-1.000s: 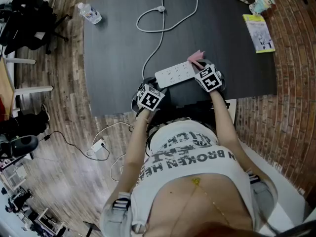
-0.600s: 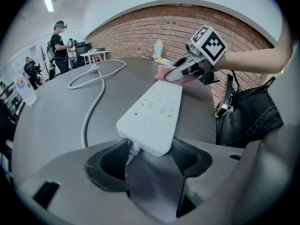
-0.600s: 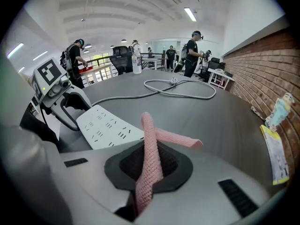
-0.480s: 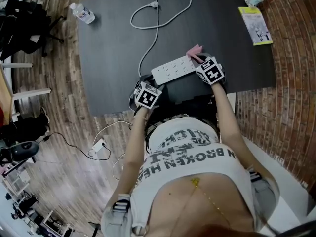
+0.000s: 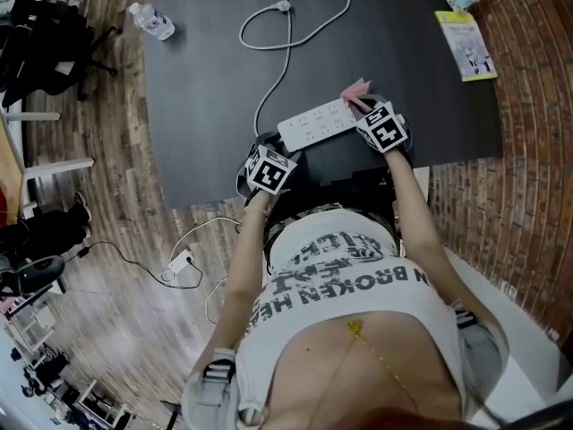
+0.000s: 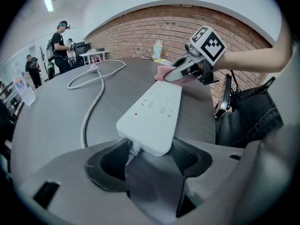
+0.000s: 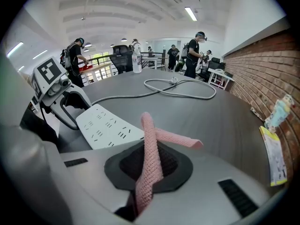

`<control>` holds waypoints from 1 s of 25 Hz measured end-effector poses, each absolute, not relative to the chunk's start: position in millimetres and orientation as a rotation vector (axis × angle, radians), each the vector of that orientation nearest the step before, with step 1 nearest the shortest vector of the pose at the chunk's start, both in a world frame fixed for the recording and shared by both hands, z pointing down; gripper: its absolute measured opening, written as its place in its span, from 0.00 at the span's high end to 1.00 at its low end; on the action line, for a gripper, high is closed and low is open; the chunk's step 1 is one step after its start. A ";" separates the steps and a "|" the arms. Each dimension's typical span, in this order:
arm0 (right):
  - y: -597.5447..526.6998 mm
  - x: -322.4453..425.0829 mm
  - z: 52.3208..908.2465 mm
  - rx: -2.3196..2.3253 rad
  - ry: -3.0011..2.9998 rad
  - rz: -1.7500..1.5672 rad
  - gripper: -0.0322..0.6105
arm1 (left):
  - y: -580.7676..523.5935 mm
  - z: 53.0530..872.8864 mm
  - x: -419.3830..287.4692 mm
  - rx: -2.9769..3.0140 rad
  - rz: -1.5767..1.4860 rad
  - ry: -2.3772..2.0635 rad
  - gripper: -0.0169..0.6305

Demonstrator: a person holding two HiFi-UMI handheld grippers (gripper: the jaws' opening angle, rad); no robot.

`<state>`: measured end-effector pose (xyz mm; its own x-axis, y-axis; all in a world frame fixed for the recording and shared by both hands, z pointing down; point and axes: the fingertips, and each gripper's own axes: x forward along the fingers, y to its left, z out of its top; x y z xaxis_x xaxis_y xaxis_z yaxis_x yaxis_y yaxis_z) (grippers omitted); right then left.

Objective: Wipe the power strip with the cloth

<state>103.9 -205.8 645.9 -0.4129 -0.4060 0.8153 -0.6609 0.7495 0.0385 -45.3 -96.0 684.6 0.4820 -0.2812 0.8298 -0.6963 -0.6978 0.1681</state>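
So there's a big dark grey table [image 5: 215, 79] taking up most of the head view. The long white plastic power strip [image 5: 315, 124] lies flat near its front edge, set at a slant right in front of the person. Its white round cable [image 6: 86, 121] runs off the near-left end and curls into a loop further back on the tabletop.

The left gripper [image 5: 283, 147] is at that cable end. In the left gripper view the strip's end sits right between the two dark jaws, with a pad pressed on each side, so it's clamped on the strip. The right gripper [image 5: 362, 107] is at the opposite end of the strip. It's pinched tight on the pink knitted cloth [image 7: 151, 158], which sticks up out of the jaws in a narrow fold and then flops over to the right. From above, the cloth shows as a little pink tuft just past the strip's far corner. I honestly can't tell whether it's touching the plastic or just sitting next to it.

Well away from all that, a yellow rectangular booklet [image 5: 467, 46] lies by the table's far right edge. A clear plastic water bottle [image 5: 150, 22] lies on its side at the far left corner.
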 end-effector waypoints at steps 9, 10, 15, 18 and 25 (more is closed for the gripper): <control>-203.5 103.9 646.4 0.811 -2.053 0.352 0.92 | -93.9 684.8 -44.9 2.245 1.122 -0.800 0.55; -203.1 103.6 646.0 0.806 -2.047 0.350 0.92 | -93.9 684.3 -45.2 2.246 1.121 -0.799 0.55; -204.8 102.6 646.3 0.797 -2.037 0.355 0.92 | -95.7 684.7 -46.1 2.245 1.123 -0.802 0.55; -204.3 102.1 647.5 0.768 -2.013 0.325 0.92 | -96.1 686.5 -46.1 2.243 1.121 -0.805 0.55; -163.5 38.5 612.6 0.445 -2.136 0.128 0.92 | -95.9 684.8 -47.2 2.250 1.118 -0.807 0.55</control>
<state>38.5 -163.5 612.6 -0.5118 -0.2660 0.8169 -0.3617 0.9292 0.0759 -47.2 -95.9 684.8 0.4878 -0.2850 0.8252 -0.6931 -0.7011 0.1676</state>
